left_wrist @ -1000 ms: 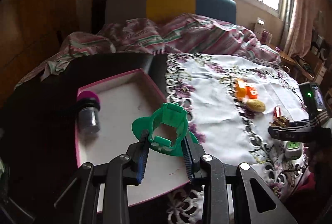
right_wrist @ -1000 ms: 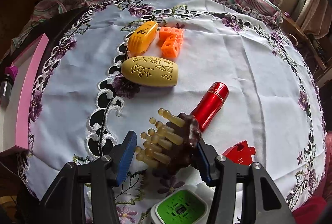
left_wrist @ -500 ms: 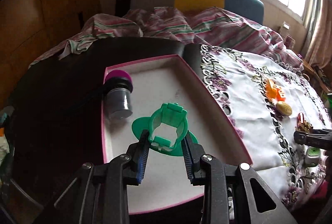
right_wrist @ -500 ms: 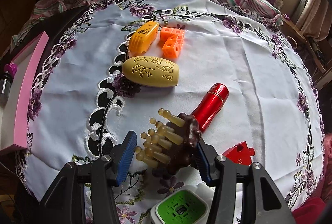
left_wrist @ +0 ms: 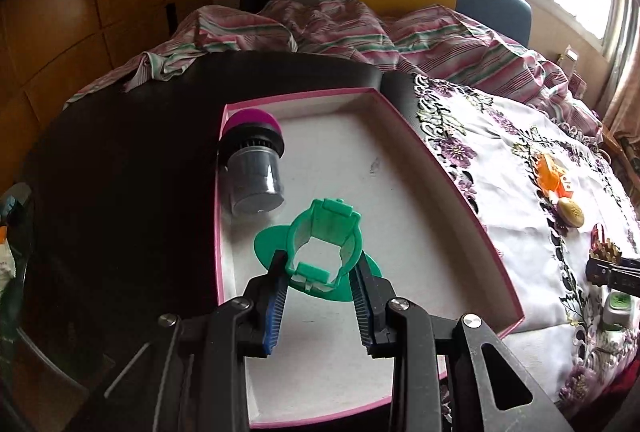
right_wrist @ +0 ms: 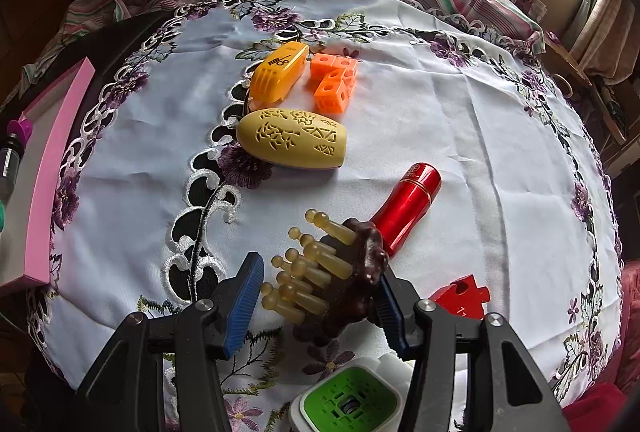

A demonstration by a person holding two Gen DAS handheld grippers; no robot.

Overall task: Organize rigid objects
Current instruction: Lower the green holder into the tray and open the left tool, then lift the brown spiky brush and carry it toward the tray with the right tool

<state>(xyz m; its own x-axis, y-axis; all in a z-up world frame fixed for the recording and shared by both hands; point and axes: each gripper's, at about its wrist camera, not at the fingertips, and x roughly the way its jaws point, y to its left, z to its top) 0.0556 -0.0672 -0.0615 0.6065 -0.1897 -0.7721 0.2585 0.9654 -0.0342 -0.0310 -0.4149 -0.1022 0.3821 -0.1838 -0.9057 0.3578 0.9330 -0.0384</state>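
Observation:
My left gripper (left_wrist: 319, 264) is shut on a green plastic ring holder (left_wrist: 325, 244) and holds it over the pink-rimmed white tray (left_wrist: 452, 192). A grey jar with a magenta cap (left_wrist: 253, 160) lies at the tray's left side. My right gripper (right_wrist: 316, 286) has its jaws around a brown massage brush with amber pegs (right_wrist: 332, 272); the left pad stands a little off the pegs, the right pad is against the brush. Beyond it on the tablecloth lie a red tube (right_wrist: 406, 206), a yellow oval case (right_wrist: 294, 138), an orange case (right_wrist: 280, 72) and orange cubes (right_wrist: 334, 80).
A red puzzle piece (right_wrist: 460, 298) lies right of the right gripper. A green and white device (right_wrist: 348, 398) sits below it. The tray's pink edge (right_wrist: 52, 168) shows at far left. A striped blanket (left_wrist: 360, 32) lies behind the table.
My left gripper has carried the green holder leftward and further over the tray, nearer the jar. The right gripper and brush have stayed in place.

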